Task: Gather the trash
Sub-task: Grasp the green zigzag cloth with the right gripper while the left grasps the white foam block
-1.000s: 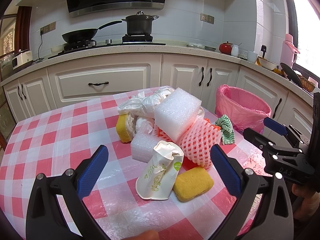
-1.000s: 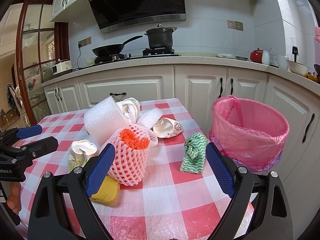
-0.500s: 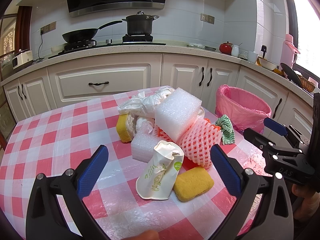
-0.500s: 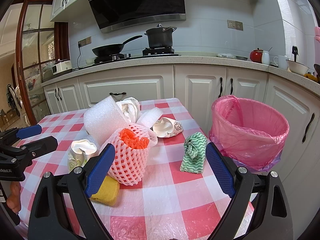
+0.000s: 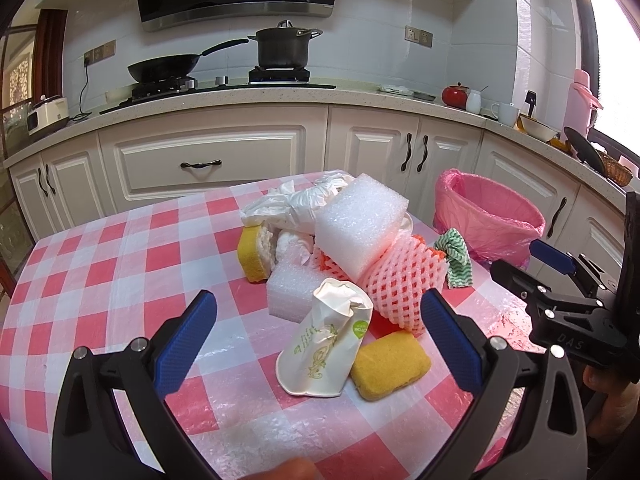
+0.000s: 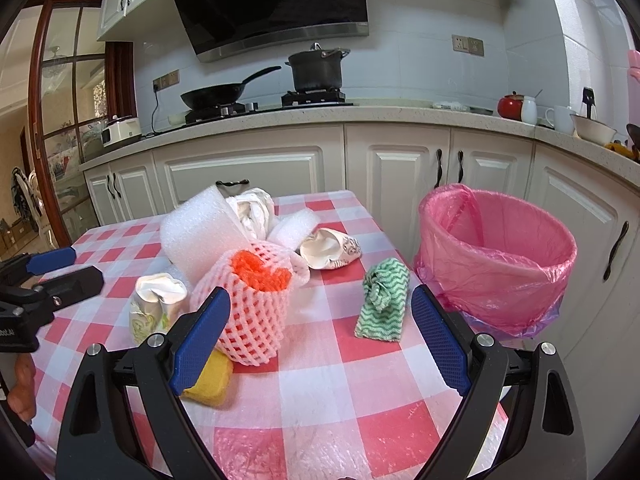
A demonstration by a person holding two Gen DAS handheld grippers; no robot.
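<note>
A heap of trash lies on the red-checked tablecloth (image 5: 100, 280): a white foam block (image 5: 360, 220), a pink foam net (image 5: 400, 284) around something orange, a crushed paper cup (image 5: 324, 344), a yellow sponge (image 5: 388, 364), white plastic bags (image 5: 296, 204) and a green-white cloth (image 6: 382, 308). A bin with a pink liner (image 6: 500, 256) stands at the table's right end. My left gripper (image 5: 318, 344) is open and empty just short of the cup. My right gripper (image 6: 316, 336) is open and empty, short of the net and the cloth.
White kitchen cabinets (image 5: 208, 164) run behind the table, with a wok (image 5: 164, 66) and a black pot (image 5: 284, 46) on the hob. A second crushed cup (image 6: 332, 248) lies behind the net. A second yellow sponge (image 5: 250, 254) sits at the heap's left.
</note>
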